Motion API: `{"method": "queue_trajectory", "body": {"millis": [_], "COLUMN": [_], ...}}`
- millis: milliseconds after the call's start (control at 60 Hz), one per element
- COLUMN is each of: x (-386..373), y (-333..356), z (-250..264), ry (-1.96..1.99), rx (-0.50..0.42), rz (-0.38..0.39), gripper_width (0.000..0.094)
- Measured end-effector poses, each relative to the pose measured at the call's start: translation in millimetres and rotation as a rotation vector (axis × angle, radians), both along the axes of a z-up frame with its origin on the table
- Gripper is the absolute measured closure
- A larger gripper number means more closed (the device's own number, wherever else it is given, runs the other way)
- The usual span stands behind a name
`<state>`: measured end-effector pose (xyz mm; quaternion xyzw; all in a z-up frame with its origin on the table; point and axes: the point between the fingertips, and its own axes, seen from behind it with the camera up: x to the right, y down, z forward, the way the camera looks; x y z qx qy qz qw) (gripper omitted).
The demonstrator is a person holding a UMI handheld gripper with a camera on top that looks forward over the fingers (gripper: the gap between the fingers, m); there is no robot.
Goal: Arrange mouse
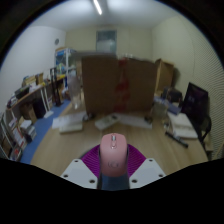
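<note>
Held the pink-tinted, rounded plastic computer mouse (113, 153) between the pads of the tool (113, 172), fingers closed narrowly on its sides, wheel end pointing forward; carried well above the floor, with no worktop directly under the mouse.

Judged the main risk to be a slip: smooth, curved shell, gripped only at the flanks; a jolt or a slackened squeeze would likely let the mouse tip forward and drop to the wooden floor (60, 145). Judged a second risk to be setting down askew, since the landing spot lay hidden beneath the mouse.

Beyond the mouse, a tall brown cardboard partition (105, 82) across the room; left of the mouse, cluttered shelving (40, 95) with books and boxes; between mouse and partition, flat pale papers or boards (72, 123) on the floor; right of the mouse, a worktop (180, 125) strewn with papers, with a dark monitor (195, 103) on it. Nothing seen directly blocking the path ahead of the mouse.
</note>
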<state>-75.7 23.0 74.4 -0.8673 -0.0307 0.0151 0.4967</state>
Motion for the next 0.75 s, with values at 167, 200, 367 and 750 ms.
{"method": "queue_trajectory", "body": {"millis": [167,200,367,750], "x": [-0.2,-0.4,-5.8,12.9], "y": [-17.1,-19.9,-22.3,-145.8], "z": [-83.6,-87.7,-87.8,20.9], "ry": [0.003,0.010,0.022,0.154], "rx": [-0.107,-0.123,-0.229,-0.161], "rz": [0.043,0.039,0.050,-0.129], "gripper_width": [0.0618,0.0615,0.0340,0.0102]}}
